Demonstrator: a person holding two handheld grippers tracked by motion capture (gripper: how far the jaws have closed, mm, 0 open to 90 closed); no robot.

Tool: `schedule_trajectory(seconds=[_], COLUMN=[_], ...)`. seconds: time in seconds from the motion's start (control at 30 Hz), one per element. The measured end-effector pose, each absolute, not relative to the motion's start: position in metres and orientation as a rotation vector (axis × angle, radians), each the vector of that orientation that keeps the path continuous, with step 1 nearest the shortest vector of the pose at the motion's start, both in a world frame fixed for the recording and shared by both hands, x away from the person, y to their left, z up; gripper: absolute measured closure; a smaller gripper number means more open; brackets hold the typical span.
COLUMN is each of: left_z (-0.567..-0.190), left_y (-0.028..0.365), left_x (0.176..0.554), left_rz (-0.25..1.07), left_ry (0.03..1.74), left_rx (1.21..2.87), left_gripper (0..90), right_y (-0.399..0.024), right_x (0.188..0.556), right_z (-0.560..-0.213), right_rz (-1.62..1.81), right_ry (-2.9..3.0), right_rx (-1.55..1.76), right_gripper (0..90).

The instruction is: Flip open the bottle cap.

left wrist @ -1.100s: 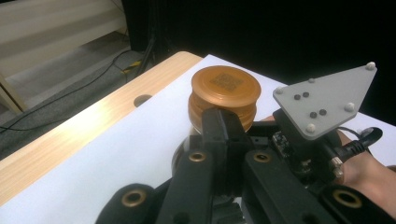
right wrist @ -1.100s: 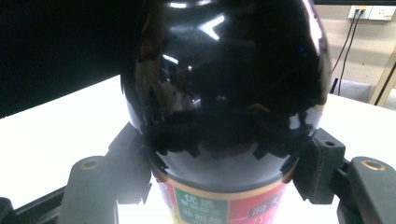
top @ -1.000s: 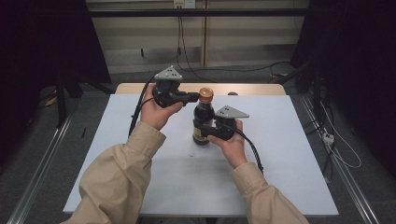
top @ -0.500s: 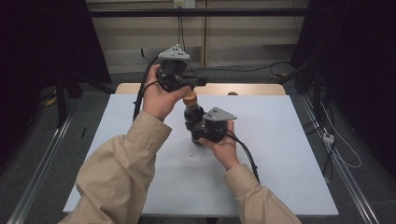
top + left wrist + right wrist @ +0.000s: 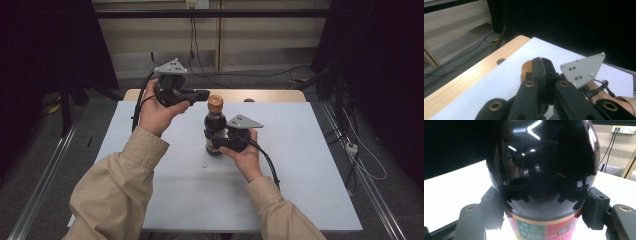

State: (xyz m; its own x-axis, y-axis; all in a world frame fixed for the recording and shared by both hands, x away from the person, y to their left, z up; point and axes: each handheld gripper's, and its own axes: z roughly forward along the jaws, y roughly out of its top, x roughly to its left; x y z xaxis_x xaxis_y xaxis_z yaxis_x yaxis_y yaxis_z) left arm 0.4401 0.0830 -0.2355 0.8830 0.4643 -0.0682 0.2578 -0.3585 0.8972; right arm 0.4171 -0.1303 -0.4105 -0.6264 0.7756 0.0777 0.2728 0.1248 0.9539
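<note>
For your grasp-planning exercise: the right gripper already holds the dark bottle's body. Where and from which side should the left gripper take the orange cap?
Grip the orange cap across its round sides, coming down from above. The dark bottle stands upright on the table, held at its body by the right gripper, so the cap is exposed on top. The left gripper, beside it, is shut and must probably open first.

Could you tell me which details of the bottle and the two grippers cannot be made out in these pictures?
- Bottle label: right gripper view, cut off by the bottom edge, print blurred.
- Bottle base: high view, hidden behind the right gripper.
- Bottle cap: left gripper view, mostly hidden behind the shut left gripper.
</note>
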Motion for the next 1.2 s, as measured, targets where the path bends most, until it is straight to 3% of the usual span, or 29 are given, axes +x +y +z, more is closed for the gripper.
schedule_trajectory(seconds=[0.43, 1.2], left_z=[-0.263, -0.272], left_y=[0.094, 0.078], left_x=[0.445, 0.449], left_rz=[0.201, 0.165], left_ry=[0.585, 0.569], left_rx=[1.997, 2.025], left_gripper=[90.0, 90.0], right_y=[-0.131, -0.132], right_x=[0.418, 0.418], right_z=[-0.411, -0.411], right_rz=[1.519, 1.53], right_ry=[1.964, 1.962], right_rx=[1.015, 1.019], right_gripper=[30.5, 30.2])
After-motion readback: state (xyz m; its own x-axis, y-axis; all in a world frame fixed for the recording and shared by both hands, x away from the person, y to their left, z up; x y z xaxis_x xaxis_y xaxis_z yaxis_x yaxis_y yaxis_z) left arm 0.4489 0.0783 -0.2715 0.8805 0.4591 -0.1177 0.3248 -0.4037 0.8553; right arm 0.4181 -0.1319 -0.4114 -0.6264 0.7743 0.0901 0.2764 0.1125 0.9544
